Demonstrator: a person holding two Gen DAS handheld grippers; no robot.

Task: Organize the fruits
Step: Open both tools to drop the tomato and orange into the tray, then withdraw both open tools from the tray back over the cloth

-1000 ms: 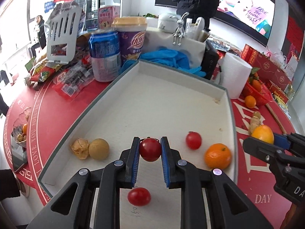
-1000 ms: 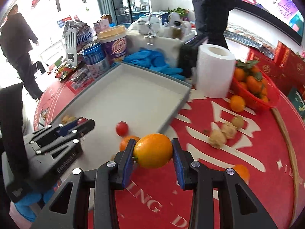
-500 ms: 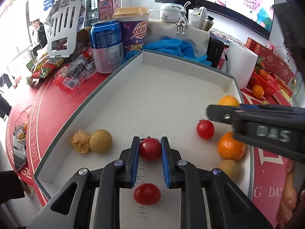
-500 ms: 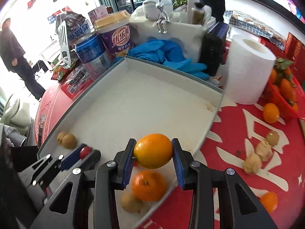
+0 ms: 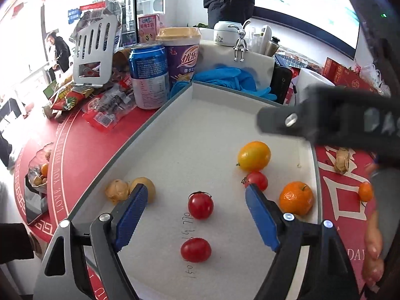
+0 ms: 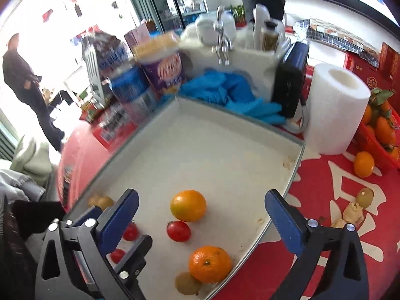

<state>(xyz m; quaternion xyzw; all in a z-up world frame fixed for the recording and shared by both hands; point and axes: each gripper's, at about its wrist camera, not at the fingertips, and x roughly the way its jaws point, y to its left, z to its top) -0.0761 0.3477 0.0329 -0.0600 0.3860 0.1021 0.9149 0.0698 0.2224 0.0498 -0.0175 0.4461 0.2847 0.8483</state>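
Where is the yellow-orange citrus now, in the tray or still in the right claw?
In the tray. The citrus rests on its floor; the right claw, just opening, stands wide and empty.

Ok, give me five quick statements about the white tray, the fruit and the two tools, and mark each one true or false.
1. The left tool stands open, clamping nothing. True; its jaws have just been opening.
2. The right tool grips the smooth yellow-orange citrus fruit. False: it lies free in the white shallow tray, and the jaws have just been opening.
3. Three small red cherry tomatoes lie in the tray. True.
4. The white paper roll stands inside the tray. False: it stands outside, on the red tablecloth.
5. The dimpled orange mandarin lies outside the tray. False: inside, near the edge.
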